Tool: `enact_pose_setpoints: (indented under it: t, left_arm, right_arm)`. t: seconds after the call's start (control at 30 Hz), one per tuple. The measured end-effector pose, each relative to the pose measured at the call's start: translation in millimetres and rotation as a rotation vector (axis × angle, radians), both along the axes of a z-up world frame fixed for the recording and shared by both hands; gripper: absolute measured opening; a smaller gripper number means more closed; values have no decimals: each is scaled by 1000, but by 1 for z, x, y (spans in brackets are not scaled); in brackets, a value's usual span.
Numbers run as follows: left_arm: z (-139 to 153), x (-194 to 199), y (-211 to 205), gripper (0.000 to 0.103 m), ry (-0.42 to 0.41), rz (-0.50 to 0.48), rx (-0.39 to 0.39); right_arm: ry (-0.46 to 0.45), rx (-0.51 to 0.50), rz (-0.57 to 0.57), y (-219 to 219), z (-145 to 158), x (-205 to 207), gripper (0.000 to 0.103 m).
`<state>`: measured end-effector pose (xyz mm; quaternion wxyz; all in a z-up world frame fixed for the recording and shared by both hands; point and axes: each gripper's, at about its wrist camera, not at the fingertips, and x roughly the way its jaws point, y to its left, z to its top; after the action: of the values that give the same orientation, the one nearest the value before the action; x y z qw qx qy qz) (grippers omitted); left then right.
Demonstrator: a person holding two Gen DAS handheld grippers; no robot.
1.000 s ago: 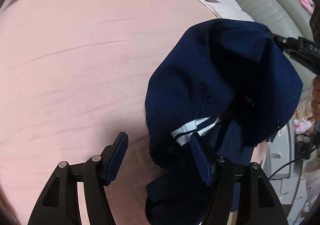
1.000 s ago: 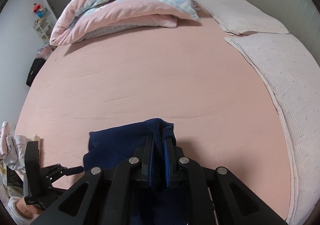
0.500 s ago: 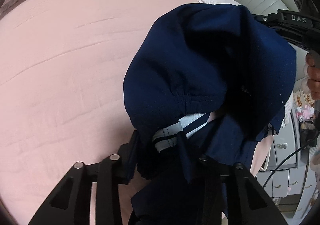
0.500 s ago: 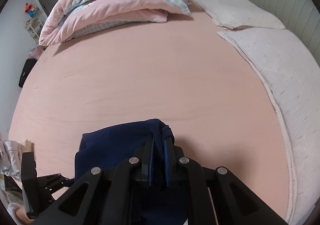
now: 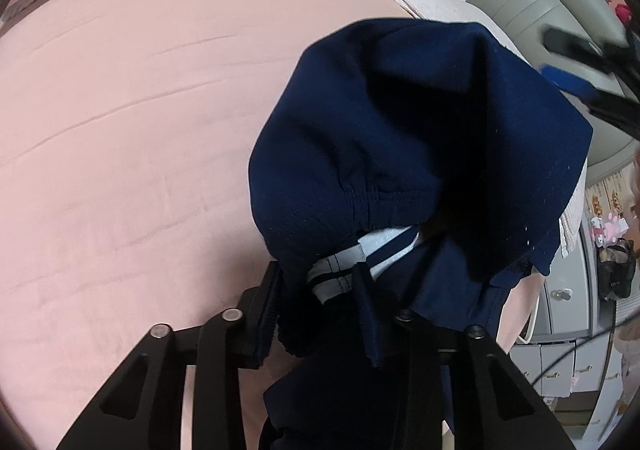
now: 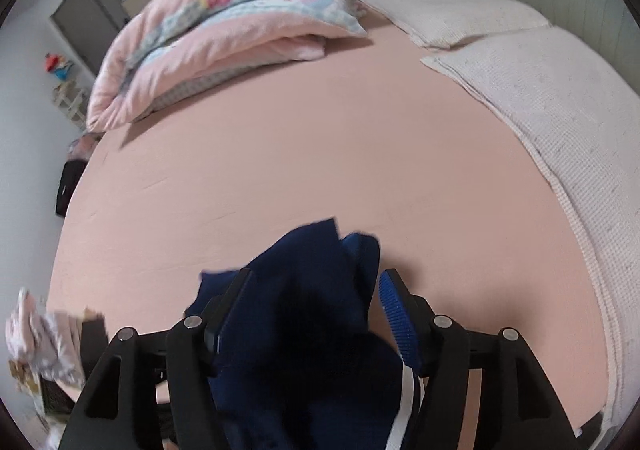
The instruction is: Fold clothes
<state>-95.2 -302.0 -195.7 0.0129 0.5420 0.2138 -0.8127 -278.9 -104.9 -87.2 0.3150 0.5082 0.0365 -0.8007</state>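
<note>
Left gripper (image 5: 316, 290) closing, pinching navy cotton garment w/ white stripe (image 5: 420, 138) over pink bedsheet (image 5: 120, 130); right gripper (image 6: 316, 306) opening, fingers spread, cloth loose btwn.

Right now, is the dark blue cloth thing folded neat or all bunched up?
Bunched up. The dark blue garment with white stripes hangs in a rumpled heap above the pink bedsheet, its elastic hem and striped part crumpled together, not flat.

Both grippers have matte black linkage arms with silver screws (image 6: 440, 320) and ribbed blue fingers (image 6: 398, 320).
</note>
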Motion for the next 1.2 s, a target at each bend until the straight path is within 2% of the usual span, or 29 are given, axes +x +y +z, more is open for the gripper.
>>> enact_pose_setpoints:
  t: [0.07, 0.27, 0.43, 0.57, 0.83, 1.03, 1.2]
  left_arm:
    - [2, 3, -5, 22, 16, 15, 3]
    - [5, 13, -24, 13, 55, 73, 69]
    - [7, 23, -38, 12, 67, 104, 101]
    - [9, 29, -45, 12, 68, 109, 113]
    - [9, 37, -52, 12, 57, 95, 118]
    - [12, 50, -63, 12, 69, 103, 124]
    - [17, 59, -72, 12, 82, 115, 108]
  right_arm:
    - [33, 20, 42, 1, 6, 17, 64]
    - [112, 99, 190, -10, 6, 70, 64]
    - [87, 143, 289, -28, -11, 102, 64]
    - [114, 195, 313, -33, -21, 114, 64]
    - [69, 167, 302, -27, -25, 122, 64]
    - [72, 186, 295, -35, -34, 122, 64]
    - [101, 241, 313, -50, -45, 126, 64]
